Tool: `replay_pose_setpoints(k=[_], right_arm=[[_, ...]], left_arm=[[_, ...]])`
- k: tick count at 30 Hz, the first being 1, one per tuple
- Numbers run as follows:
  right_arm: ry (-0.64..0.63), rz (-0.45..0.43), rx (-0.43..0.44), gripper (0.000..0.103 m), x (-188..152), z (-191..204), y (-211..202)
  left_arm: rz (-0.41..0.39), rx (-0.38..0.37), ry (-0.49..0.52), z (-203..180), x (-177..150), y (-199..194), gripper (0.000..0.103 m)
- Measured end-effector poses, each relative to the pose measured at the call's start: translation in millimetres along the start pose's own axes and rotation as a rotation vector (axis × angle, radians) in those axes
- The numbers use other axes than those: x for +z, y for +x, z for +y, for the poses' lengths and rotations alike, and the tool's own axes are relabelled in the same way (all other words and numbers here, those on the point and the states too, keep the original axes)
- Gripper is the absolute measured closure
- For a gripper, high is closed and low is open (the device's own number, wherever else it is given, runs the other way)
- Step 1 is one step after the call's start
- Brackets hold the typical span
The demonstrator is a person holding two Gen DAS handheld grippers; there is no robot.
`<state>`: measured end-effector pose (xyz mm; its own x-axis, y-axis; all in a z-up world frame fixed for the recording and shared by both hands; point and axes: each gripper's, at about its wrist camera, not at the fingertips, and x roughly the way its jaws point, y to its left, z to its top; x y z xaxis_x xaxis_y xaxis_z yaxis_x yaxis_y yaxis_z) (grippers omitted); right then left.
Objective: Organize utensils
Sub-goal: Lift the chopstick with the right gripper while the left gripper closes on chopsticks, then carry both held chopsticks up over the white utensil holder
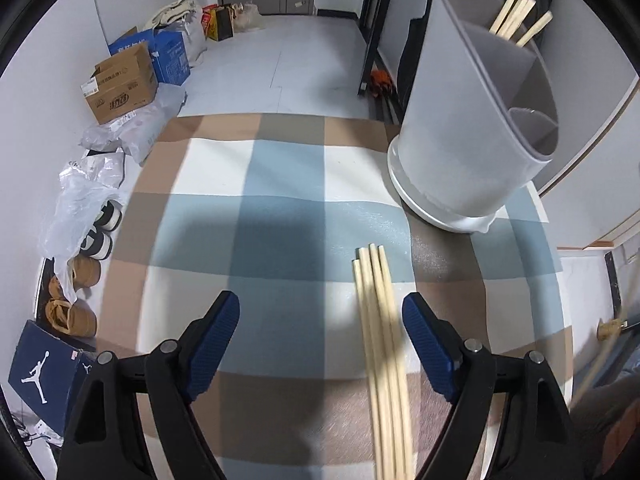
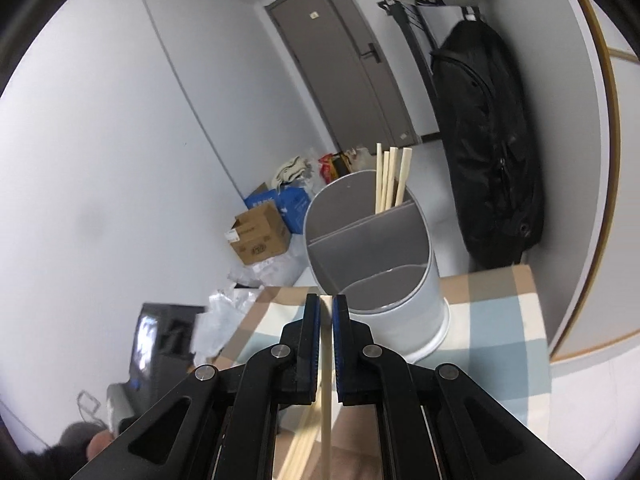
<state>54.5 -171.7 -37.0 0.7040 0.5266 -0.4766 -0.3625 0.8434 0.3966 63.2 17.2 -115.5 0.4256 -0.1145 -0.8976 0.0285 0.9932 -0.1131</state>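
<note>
Above the checked tablecloth [image 2: 500,320], with the right gripper [image 2: 326,312] clamped on a chopstick [image 2: 327,380] and the left gripper [image 1: 320,320] spread wide over the loose chopsticks [image 1: 376,300], the stick should probably go in upright beside those in the holder [image 2: 372,248].

A table covered by a checked cloth of blue, tan and white squares [image 1: 280,216] carries a grey, round, partitioned utensil holder on a white base [image 1: 460,152] near its far corner, and a bundle of pale wooden chopsticks [image 1: 380,320] lying flat nearer the camera.

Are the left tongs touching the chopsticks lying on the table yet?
Apart. The left wrist view shows the left tongs wide open over the chopsticks on the table, with checked cloth visible between the bundle and each blue pad.
</note>
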Motion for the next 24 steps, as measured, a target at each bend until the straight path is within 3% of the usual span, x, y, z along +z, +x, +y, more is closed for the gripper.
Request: replay_pose_setpoints(k=[4,10,14,19,24], right_arm=[[-0.016,0.012,0.020,0.098,1,-1,-6],[0.000,0.017,0.043,0.098,0,-12,-9],[0.008,0.024,0.040,0.098,3,-13,-9],[0.016,0.030,0.034,0.098,3,-13,-7],[0.014,0.037,0.030,0.098,2,-13,-5]], left_arm=[[0.026,0.026,0.006,-2,4,13,0.040],[0.052,0.030,0.021,-4,7,23,0.049],[0.022,0.016,0.028,-7,11,25,0.051],[0.022,-0.023,0.012,-7,14,24,0.092],[0.027,-0.092,-0.043,-2,11,21,0.099]])
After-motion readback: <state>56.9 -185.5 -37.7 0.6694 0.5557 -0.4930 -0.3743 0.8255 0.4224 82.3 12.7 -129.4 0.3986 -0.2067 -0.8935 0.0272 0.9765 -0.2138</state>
